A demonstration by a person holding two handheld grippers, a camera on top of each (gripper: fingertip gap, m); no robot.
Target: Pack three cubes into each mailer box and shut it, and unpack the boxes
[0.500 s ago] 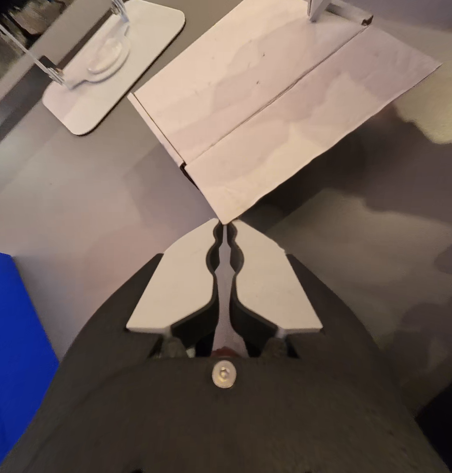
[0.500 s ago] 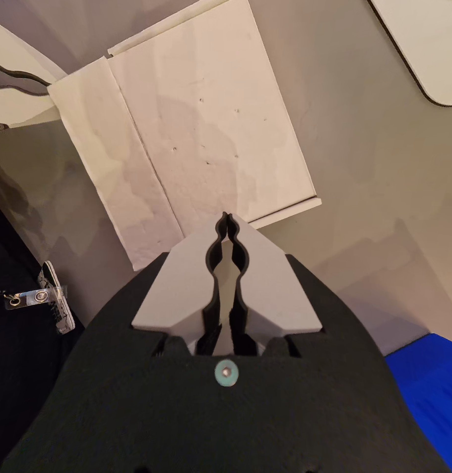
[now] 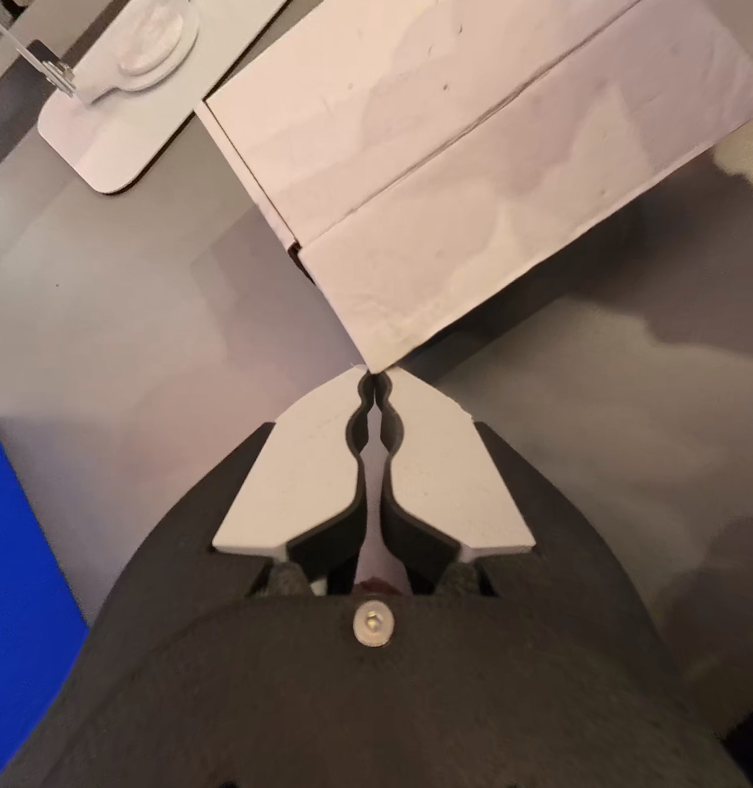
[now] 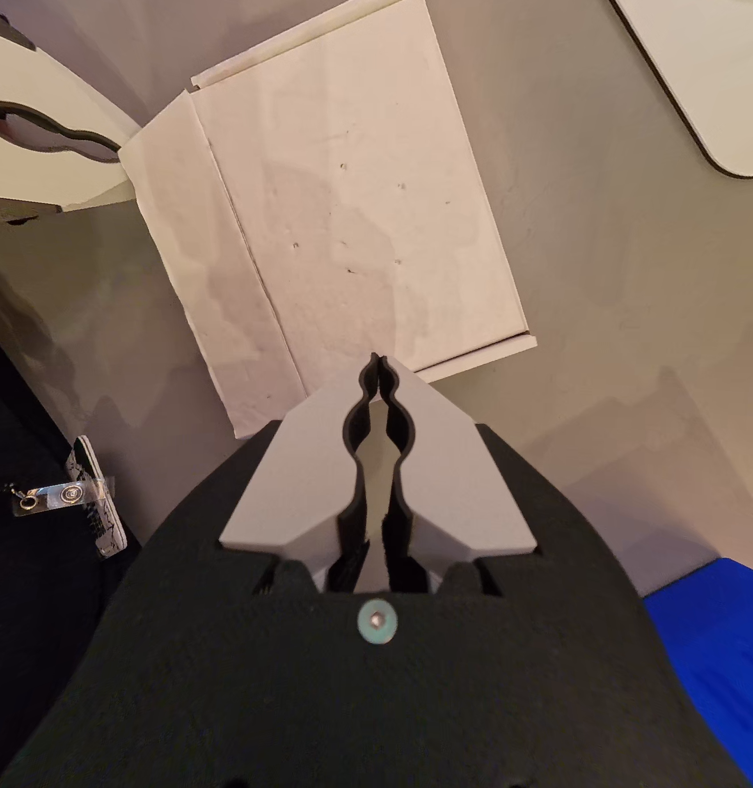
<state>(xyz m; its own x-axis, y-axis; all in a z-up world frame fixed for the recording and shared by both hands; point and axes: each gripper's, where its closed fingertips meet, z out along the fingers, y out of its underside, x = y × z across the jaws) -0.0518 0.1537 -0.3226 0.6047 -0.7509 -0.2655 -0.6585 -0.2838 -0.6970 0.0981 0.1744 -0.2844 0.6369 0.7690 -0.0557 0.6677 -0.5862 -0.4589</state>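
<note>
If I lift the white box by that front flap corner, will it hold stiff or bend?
The flap is thin single-layer cardboard hinged along a crease, so it will probably fold rather than lift the box. Its wrinkled surface suggests it is already soft. The left tool, shut at one corner, would likely twist it.

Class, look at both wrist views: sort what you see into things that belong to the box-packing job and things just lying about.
Belongs to the job:
- white mailer box, lid down, front flap sticking out
- left gripper, shut at the flap's corner
- right gripper, shut, over the box

Just lying about:
- white stand base
- blue patches
- clip-on badge
- grey table
</note>
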